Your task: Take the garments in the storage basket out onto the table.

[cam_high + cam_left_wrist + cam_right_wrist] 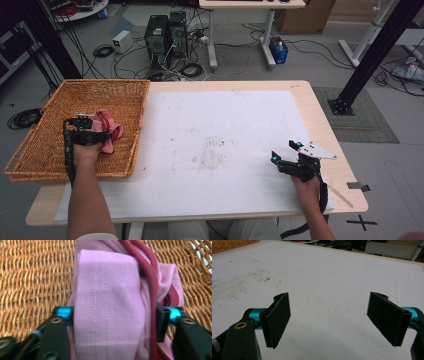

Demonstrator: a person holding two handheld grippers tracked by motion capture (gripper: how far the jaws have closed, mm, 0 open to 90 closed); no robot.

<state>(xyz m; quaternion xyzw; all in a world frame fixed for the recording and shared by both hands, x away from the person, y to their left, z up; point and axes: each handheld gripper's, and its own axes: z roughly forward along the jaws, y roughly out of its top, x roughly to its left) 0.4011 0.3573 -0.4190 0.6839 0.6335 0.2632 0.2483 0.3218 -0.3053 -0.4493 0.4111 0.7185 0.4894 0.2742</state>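
A folded pink cloth (113, 131) with a dark red hem lies in the wicker basket (50, 145) at the table's left. My left gripper (96, 128) reaches down into the basket over it. In the left gripper view the pink cloth (110, 290) sits between the two pads, and both pads press on its sides, so my left gripper (113, 317) is shut on it above the woven basket floor (30, 277). My right gripper (284, 153) rests near the table's front right. Its jaws stand wide apart with nothing between them, so my right gripper (329, 320) is open above the white mat (324, 277).
A white mat (215, 130) with faint stains covers most of the wooden table (320, 120). A thin stick (341, 195) lies near the front right corner. Beyond the far edge are computer towers (167, 32), cables and a desk on the floor.
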